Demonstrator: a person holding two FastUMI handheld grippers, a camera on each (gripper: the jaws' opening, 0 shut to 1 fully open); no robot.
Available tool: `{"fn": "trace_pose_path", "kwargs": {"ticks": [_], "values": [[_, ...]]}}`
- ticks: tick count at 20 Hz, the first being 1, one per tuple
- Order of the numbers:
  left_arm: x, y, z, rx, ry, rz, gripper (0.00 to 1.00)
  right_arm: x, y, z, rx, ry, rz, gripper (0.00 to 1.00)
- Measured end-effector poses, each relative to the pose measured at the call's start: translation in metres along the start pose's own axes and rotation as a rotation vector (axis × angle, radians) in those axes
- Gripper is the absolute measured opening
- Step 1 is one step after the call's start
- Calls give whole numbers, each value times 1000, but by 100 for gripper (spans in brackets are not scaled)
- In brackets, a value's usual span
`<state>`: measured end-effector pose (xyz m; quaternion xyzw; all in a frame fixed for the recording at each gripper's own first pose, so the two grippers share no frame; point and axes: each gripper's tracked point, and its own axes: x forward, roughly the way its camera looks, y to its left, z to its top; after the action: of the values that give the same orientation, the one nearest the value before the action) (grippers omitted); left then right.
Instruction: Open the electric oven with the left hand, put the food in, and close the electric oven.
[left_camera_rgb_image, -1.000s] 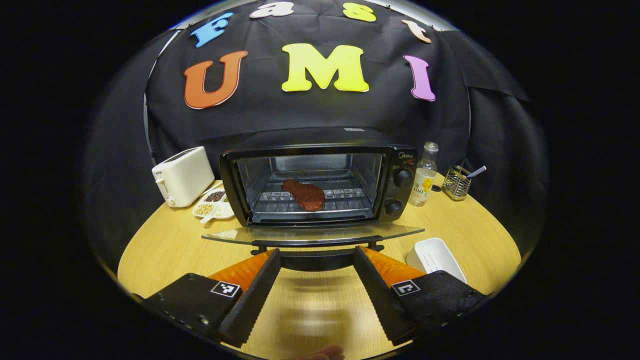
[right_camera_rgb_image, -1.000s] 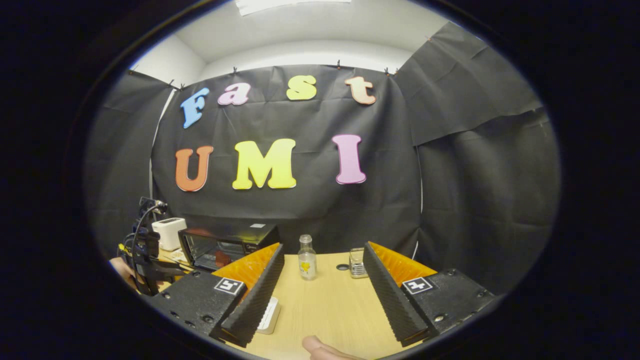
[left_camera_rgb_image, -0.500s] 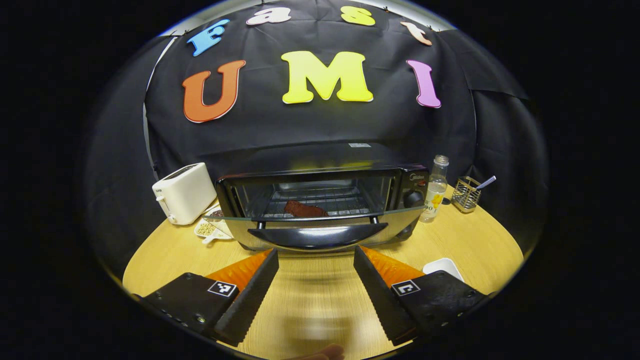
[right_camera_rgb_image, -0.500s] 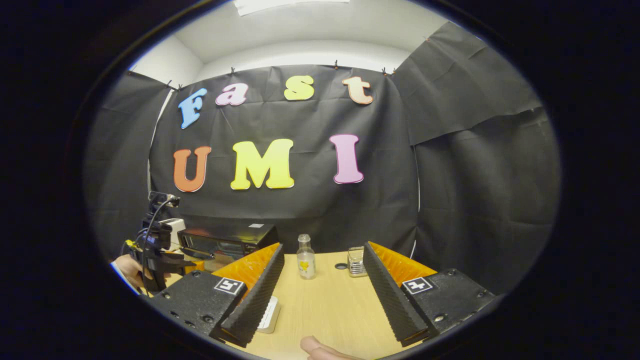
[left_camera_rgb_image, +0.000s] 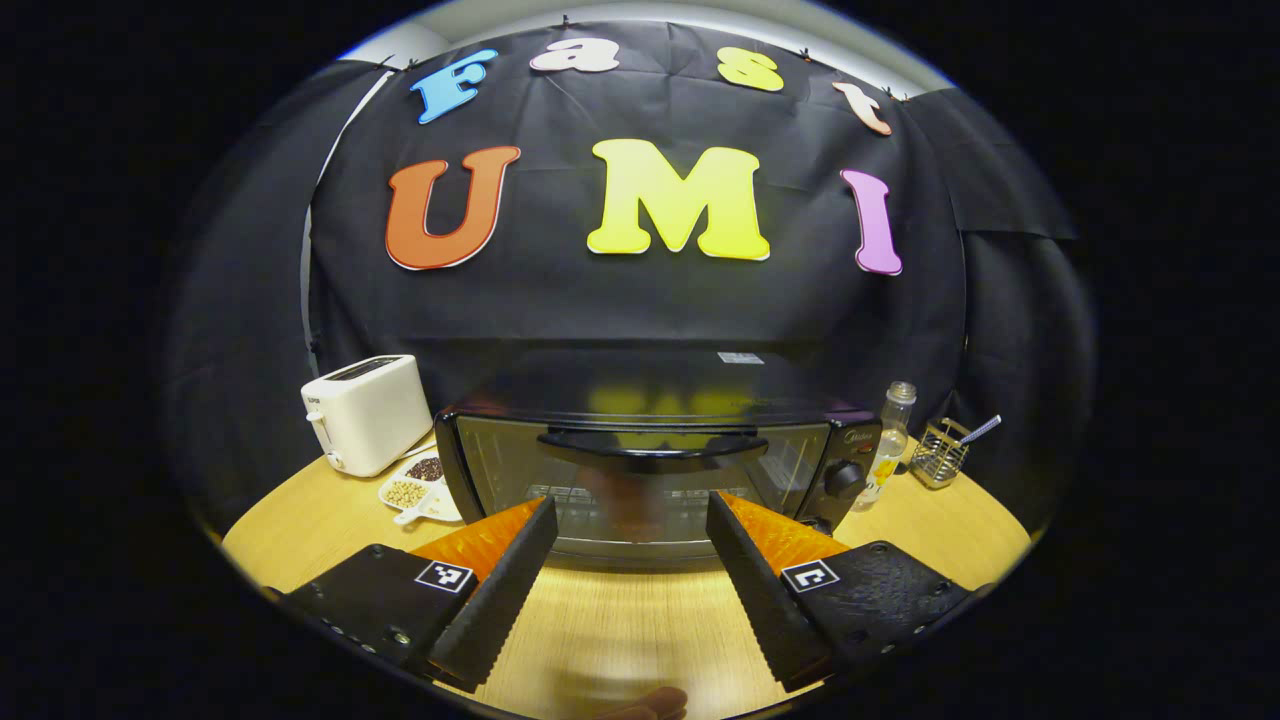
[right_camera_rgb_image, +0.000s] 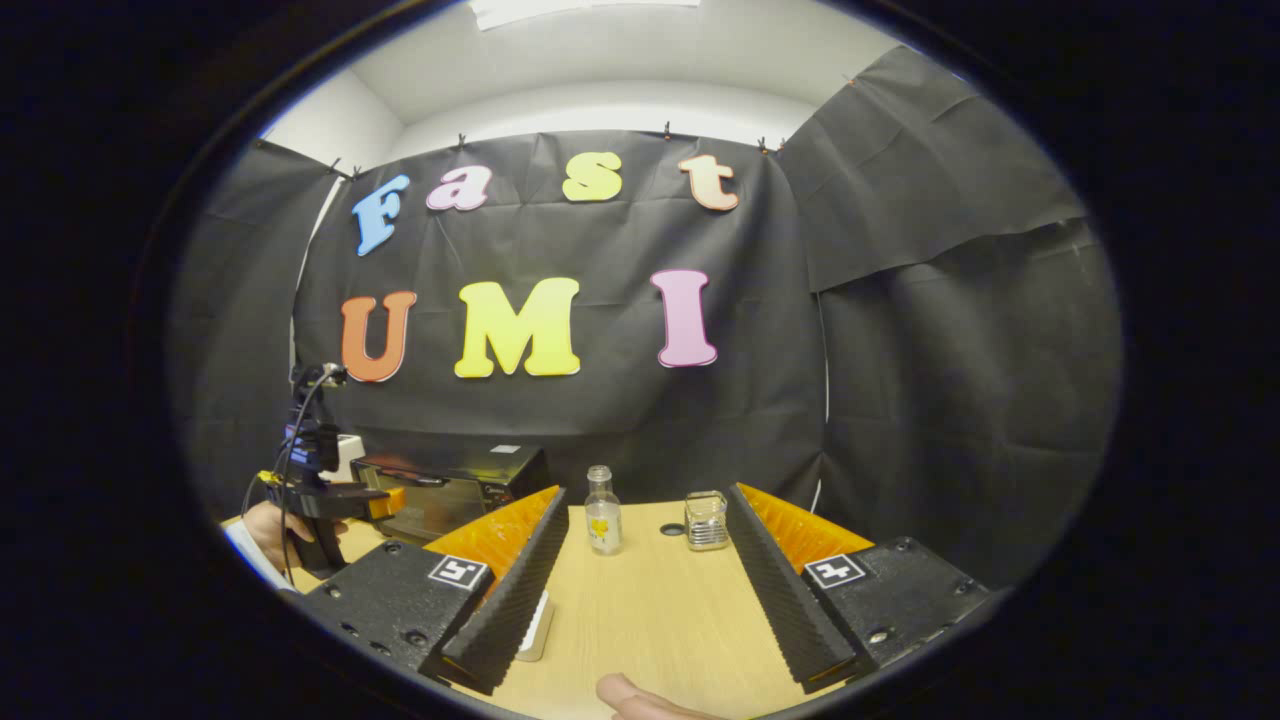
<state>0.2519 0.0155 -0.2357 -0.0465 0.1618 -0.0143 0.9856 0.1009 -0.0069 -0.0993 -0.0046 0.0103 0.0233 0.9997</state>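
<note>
Black-draped booth, round wooden bench (left_camera_rgb_image: 300, 515). Electric oven (left_camera_rgb_image: 650, 475) at bench centre, glass door (left_camera_rgb_image: 640, 485) up against the frame, handle (left_camera_rgb_image: 655, 445) along its top edge. Food (left_camera_rgb_image: 625, 500) dimly visible inside on the rack. Left tool (left_camera_rgb_image: 630, 565) spread wide just in front of the door, gripping nothing. Right tool (right_camera_rgb_image: 645, 590) also spread and empty, off to the right. Risk, by judgement: door not fully latched and dropping open if no firm final push. Nearby: white toaster (left_camera_rgb_image: 365, 412) and seed dish (left_camera_rgb_image: 418, 490) at left; bottle (left_camera_rgb_image: 890, 430) and wire caddy (left_camera_rgb_image: 940, 455) at right, all clear of the door.
</note>
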Motion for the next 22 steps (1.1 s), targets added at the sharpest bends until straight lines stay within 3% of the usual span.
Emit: {"fn": "trace_pose_path", "kwargs": {"ticks": [7, 11, 13, 15, 16, 22], "values": [[-96, 4, 43, 75, -97, 59, 94, -15, 15, 20, -3, -23, 12, 100], [-164, -4, 59, 67, -159, 36, 94, -28, 28, 33, -5, -40, 33, 100], [-196, 1, 67, 67, -191, 49, 94, -33, 37, 37, -9, -47, 45, 96], [-226, 9, 76, 63, -231, 77, 94, -36, 51, 39, -12, -50, 68, 100], [-235, 14, 77, 57, -243, 91, 94, -38, 56, 40, -17, -46, 79, 96], [-271, 22, 81, 67, -270, 113, 95, -48, 78, 45, -18, -50, 114, 100]]}}
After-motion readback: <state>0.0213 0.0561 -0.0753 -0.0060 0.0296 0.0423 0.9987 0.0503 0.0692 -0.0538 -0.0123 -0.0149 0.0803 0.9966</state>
